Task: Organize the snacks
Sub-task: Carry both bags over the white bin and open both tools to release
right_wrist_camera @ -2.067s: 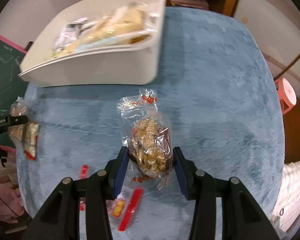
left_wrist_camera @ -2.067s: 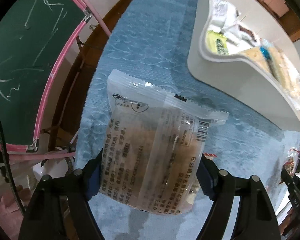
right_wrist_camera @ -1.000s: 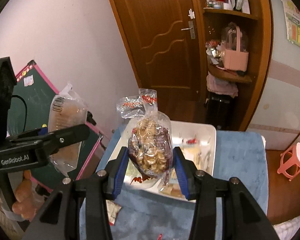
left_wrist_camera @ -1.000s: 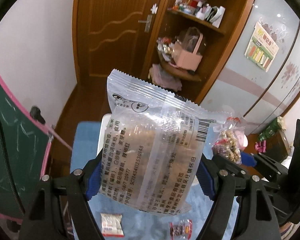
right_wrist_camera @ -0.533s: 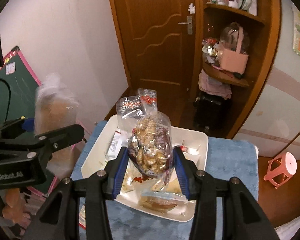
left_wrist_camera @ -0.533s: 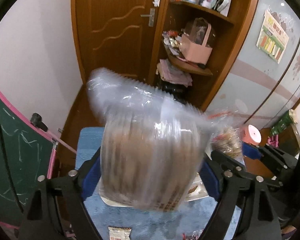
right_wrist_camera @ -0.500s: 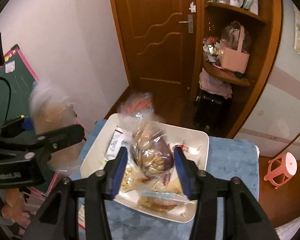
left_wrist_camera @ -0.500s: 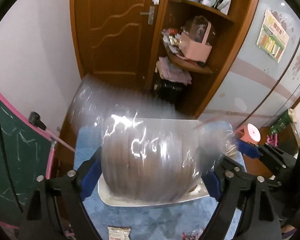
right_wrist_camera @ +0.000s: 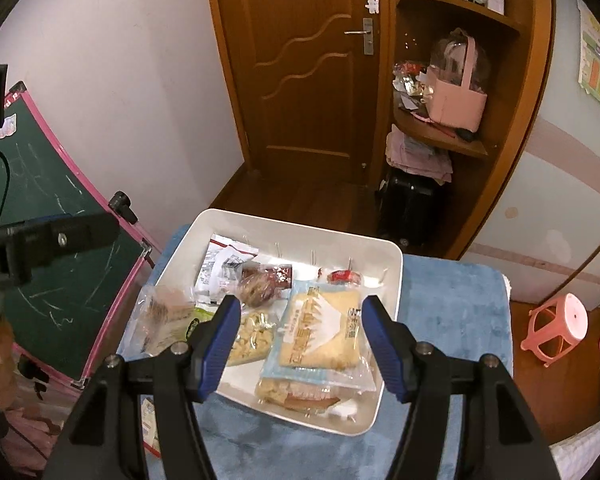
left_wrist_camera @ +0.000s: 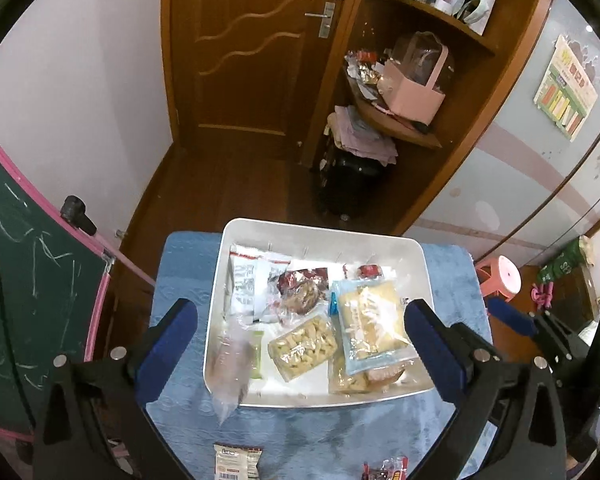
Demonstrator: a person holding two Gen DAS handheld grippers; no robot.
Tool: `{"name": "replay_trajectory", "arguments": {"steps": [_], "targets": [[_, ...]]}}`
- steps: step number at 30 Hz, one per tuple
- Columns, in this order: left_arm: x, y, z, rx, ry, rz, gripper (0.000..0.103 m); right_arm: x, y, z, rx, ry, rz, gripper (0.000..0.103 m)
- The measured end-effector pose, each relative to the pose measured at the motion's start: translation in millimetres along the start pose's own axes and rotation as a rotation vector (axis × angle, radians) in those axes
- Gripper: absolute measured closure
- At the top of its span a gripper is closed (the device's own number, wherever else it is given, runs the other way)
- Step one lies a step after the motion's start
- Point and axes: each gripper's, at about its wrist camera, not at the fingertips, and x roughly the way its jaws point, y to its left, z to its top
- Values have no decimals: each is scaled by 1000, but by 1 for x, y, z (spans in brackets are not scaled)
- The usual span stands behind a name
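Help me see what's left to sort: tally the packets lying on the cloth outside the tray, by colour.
White packet: 1
Red packet: 1
Total: 2, both on the cloth at the near edge of the left wrist view. A blurred clear packet across the tray rim is not counted.

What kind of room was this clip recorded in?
Most likely a room in a home, perhaps a child's bedroom or playroom: a wooden door, corner shelves cluttered with household items, a pink-framed chalkboard, and a small blue-covered table holding a white snack tray.
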Motion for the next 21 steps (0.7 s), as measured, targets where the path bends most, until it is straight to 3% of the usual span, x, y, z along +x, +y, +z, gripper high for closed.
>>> {"name": "replay_trajectory", "arguments": {"steps": [12,21], "targets": [[-17,-4,-17,29,-7,-12,0,-20,10,-22,-2,10,27,39],[-28,-9,-51,90,2,-9,0,-35,20,-55,5,26,32,39]]}}
